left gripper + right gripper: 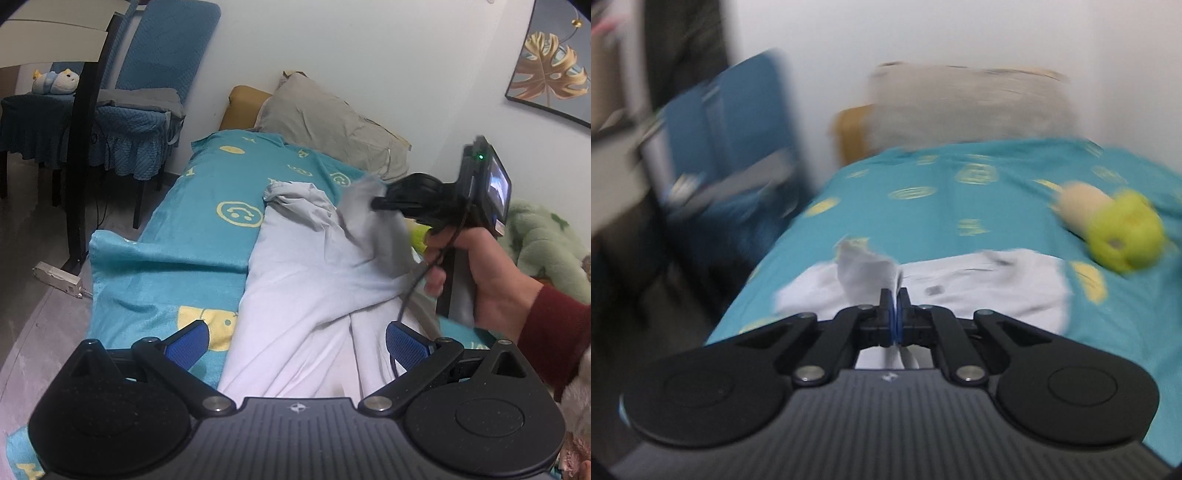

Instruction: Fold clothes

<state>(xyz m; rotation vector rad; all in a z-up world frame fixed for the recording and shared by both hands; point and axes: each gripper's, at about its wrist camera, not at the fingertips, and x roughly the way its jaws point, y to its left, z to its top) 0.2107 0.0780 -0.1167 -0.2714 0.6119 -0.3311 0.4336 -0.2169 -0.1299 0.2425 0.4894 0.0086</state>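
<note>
Nearest the lens in the left wrist view, your left tool (pixel 297 345) stands with its blue pads (pixel 186 343) wide apart, nothing clamped; the white garment (pixel 295 295) lies between and beyond them. It sprawls lengthwise along the teal blanket (pixel 207 184) printed with yellow smiley faces, which covers the bed, and its far end bunches into a crumpled ridge.

Farther off and to the right, your right hand (pixel 491 273), in a dark red sleeve (pixel 557 332), grips the handle of the right tool (pixel 380 203). That tool points left, with a lifted fold of the garment at its tip, raised off the blanket.

In the blurred right wrist view, the right tool (pixel 894 295) has its jaws together, clamped on a thin fold of the white garment (pixel 979 288). The cloth rises from the pinch as a small peak, while the rest lies flat on the blanket (pixel 960 206) just beyond.

A yellow-green plush toy (pixel 1119 236) rests on the blanket at the right. A grey pillow (pixel 325 122) leans against the wall at the far end of the bed. Blue-covered chairs (pixel 147 96) stand on the floor at the far left, and a green plush (pixel 543 243) sits at the right edge, behind your hand.
</note>
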